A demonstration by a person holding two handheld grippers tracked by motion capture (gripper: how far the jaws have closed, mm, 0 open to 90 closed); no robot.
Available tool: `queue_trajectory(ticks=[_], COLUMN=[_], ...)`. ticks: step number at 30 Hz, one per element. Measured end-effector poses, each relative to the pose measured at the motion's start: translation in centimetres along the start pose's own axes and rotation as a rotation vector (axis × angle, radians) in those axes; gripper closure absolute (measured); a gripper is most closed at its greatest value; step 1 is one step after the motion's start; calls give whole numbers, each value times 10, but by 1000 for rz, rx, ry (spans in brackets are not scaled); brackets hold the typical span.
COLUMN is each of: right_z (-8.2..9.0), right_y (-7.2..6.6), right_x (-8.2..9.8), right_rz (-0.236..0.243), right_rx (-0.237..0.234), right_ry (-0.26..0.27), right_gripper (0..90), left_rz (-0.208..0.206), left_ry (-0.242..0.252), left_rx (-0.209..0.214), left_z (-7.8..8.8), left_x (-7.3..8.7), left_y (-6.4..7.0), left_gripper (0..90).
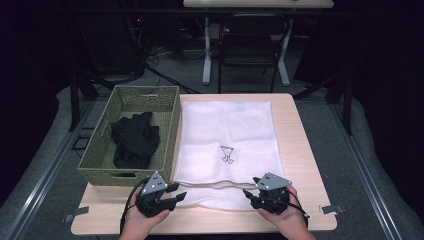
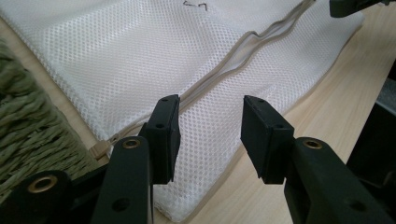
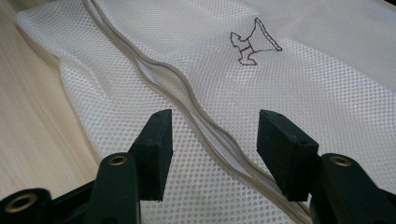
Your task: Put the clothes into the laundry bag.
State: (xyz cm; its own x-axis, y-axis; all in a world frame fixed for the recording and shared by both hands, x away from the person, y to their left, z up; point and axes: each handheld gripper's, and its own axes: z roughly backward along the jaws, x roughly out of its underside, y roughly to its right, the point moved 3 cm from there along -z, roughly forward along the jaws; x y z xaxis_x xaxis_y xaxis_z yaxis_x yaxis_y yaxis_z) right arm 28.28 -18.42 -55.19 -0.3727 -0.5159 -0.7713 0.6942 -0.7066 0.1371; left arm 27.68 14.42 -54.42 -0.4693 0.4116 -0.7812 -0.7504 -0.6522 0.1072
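White mesh laundry bag [image 1: 226, 150] lies flat mid-frame, its zipper [image 1: 215, 185] near the lower edge. My left gripper [image 1: 167, 196] and right gripper [image 1: 251, 196] hover open over it, holding nothing. Black clothing [image 1: 134, 140] waits in the wicker basket [image 1: 95, 172], upper left; filling hasn't begun.

In the high view, the near edge of the mesh bag [image 1: 225, 145] lies partly under the left tool [image 1: 176, 192] and right tool [image 1: 248, 194], so contact there cannot be judged. The small dark mark [image 1: 227, 154] on the bag is too small to read. The black cloth [image 1: 134, 140] in the basket [image 1: 172, 130] is a dark heap; its kind cannot be told. Both forearms are cut off by the bottom edge. In the left gripper view, the mark [image 2: 195, 4] is cut off by the top edge.
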Motion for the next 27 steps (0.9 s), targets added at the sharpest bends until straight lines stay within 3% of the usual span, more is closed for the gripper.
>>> queue_trajectory(ticks=[9, 12, 18, 27], right_z=[0, 0, 0, -1], right_y=[0, 0, 1, 1], right_x=[0, 0, 0, 1], right_rz=[0, -1, -3, -1], right_rx=[-1, 0, 1, 0], right_ry=[-2, -1, 1, 0], right_gripper=[455, 455, 450, 447], left_rz=[46, 37, 50, 21], left_ry=[32, 50, 76, 106], left_rx=[-10, -36, -38, -75], left_z=[15, 22, 28, 38], left_x=[-5, -7, -8, -13], left_y=[-3, -5, -5, -6], left_gripper=[553, 545, 547, 513])
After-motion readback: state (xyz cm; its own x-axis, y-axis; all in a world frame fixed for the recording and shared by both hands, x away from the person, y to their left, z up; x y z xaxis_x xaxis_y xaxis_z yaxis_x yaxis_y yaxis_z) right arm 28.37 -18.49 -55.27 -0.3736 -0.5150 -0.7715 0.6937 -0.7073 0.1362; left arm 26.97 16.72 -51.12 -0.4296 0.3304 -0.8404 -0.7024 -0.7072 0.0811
